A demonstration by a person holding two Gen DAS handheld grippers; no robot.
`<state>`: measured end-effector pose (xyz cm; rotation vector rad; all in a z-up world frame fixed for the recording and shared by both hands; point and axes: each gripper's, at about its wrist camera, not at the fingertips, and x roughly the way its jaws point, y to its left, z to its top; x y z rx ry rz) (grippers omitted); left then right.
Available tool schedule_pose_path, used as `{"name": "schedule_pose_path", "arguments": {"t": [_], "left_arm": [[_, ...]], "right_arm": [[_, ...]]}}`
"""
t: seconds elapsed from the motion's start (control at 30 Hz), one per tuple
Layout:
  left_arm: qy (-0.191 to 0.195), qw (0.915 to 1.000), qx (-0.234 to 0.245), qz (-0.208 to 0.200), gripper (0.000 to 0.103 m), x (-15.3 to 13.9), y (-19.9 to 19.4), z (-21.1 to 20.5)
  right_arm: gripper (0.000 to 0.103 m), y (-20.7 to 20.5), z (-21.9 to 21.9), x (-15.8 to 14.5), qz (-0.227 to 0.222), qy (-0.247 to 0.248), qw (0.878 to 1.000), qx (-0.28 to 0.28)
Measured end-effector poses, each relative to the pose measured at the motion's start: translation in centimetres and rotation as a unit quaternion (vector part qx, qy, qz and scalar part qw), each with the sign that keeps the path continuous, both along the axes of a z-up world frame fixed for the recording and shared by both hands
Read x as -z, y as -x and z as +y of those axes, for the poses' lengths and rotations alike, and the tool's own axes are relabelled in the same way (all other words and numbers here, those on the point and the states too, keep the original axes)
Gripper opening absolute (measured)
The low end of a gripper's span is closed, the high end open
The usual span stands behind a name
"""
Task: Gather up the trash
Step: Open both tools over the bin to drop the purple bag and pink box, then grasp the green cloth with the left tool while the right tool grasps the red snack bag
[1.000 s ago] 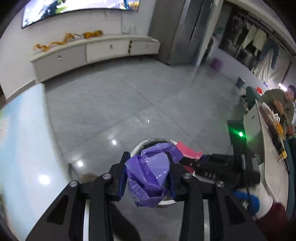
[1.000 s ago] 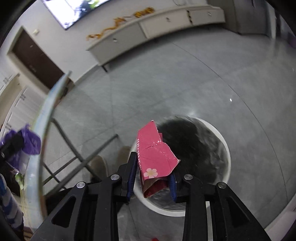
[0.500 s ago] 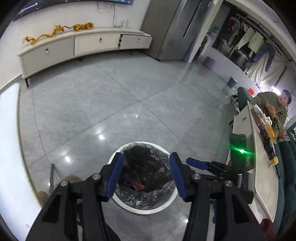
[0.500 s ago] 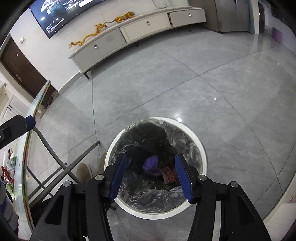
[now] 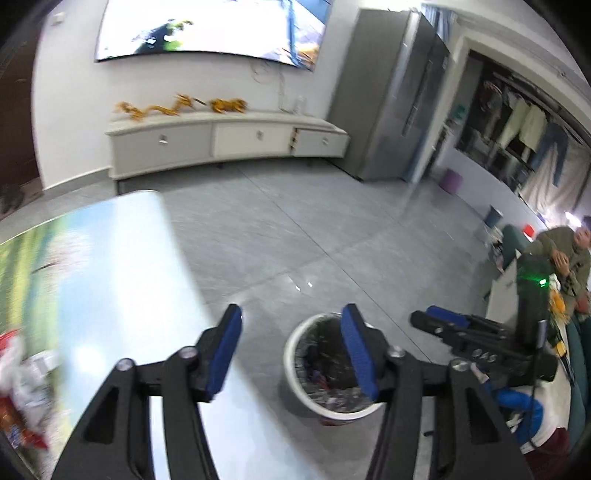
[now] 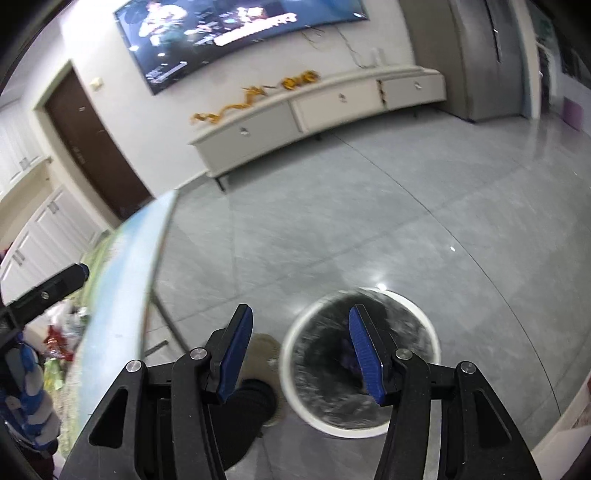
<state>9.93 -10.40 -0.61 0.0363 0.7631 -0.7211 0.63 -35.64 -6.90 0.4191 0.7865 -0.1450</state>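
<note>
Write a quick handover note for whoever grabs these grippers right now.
Left gripper: empty, jaws opening, over the table edge.
Right gripper: open, empty, above the floor beside the bin.
Trash bin: on the floor beside the table, lined, with purple and red scraps inside.
Done: some trash is binned.
Left: wrappers and bags lie on the table's near left end; collect and bin them.

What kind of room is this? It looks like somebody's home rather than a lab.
Most likely a home living room. A big wall-mounted TV hangs above a long, low white cabinet with drawers, clothes hang drying at the far side, and a lined white bin stands on the glossy grey tiled floor.
</note>
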Motion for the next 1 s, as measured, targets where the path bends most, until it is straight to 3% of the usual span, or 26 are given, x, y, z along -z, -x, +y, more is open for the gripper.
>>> {"name": "schedule_pose_path", "arguments": {"t": [0.3,0.57,0.77,1.0], "left_arm": [[0.001,0.9921,-0.124,-0.018,0.066,0.7,1.6,14.6],[-0.014,0.9665,-0.255,0.024,0.066,4.4,3.3,28.3],[-0.017,0.9538,-0.296,0.050,0.070,6.9,3.5,32.1],[0.006,0.9578,-0.277,0.075,0.072,7.8,1.2,32.1]], "right_arm": [[0.054,-2.9,8.9,-4.2,-0.031,0.008,0.993,-0.110],[0.054,-6.4,17.7,-4.5,-0.034,-0.001,0.973,-0.227],[0.054,-8.3,24.7,-3.8,-0.018,-0.010,0.954,-0.300],[0.054,-11.0,31.7,-2.9,0.000,-0.032,0.927,-0.374]]}}
